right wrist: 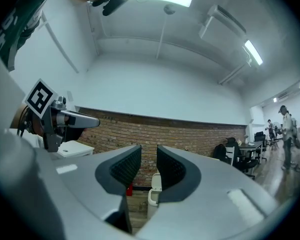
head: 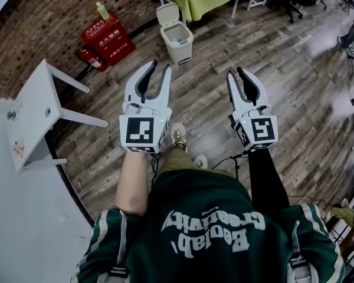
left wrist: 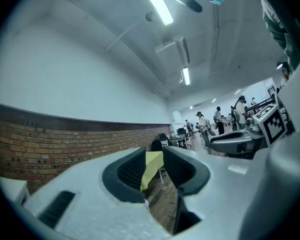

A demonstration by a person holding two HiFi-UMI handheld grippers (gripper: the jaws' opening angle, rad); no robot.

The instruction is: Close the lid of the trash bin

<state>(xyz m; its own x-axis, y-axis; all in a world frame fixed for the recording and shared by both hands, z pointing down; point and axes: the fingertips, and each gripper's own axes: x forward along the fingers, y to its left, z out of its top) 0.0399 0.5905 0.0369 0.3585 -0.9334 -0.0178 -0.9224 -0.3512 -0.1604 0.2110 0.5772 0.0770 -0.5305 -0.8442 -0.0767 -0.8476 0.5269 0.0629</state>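
White trash bin [head: 180,46] upright on wood floor [head: 271,81]; lid [head: 167,13] open, tipped back toward brick wall [head: 41,22].

left tool [head: 160,69]: level, jaws apart, empty | right tool [head: 236,74]: level, jaws apart, empty

Sweatshirt [head: 206,217]: dark green, carried white lettering and white-striped sleeves.
Trousers [head: 176,158]: olive, showed just beyond the sweatshirt.
Shoes [head: 178,135]: pale, farther from the sweatshirt.
Left gripper [head: 160,65]: white shell, black pads [head: 144,82], black-and-white marker cube [head: 143,131].
Right gripper [head: 235,71]: matched it.
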